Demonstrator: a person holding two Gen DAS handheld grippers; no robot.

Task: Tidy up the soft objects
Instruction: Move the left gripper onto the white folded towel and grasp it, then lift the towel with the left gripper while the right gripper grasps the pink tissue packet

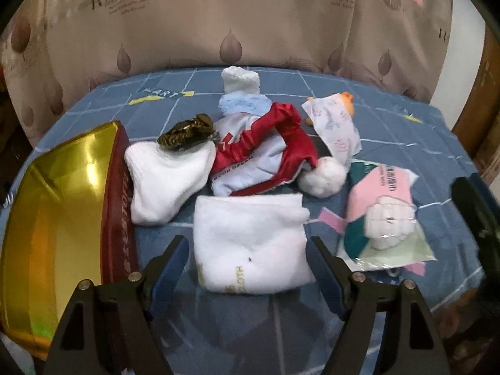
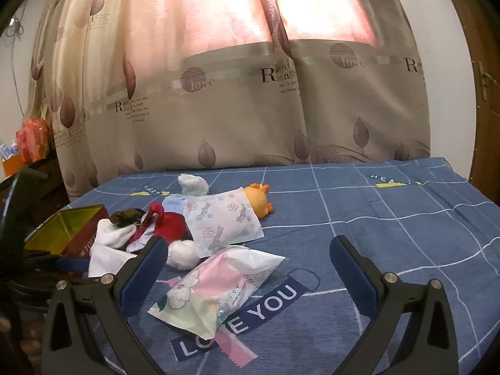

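A folded white towel lies on the blue bedsheet between the open fingers of my left gripper, which straddles it without gripping. Behind it lie a white sock, a red and white Santa hat with a white pompom, a dark patterned scrunchie, and a pastel wipes pack. My right gripper is open and empty above the wipes pack, near a "LOVE YOU" face mask. An orange plush lies under a floral packet.
An open tin box with a gold interior and red sides stands at the left; it also shows in the right wrist view. A curtain hangs behind the bed. The right half of the bedsheet is bare.
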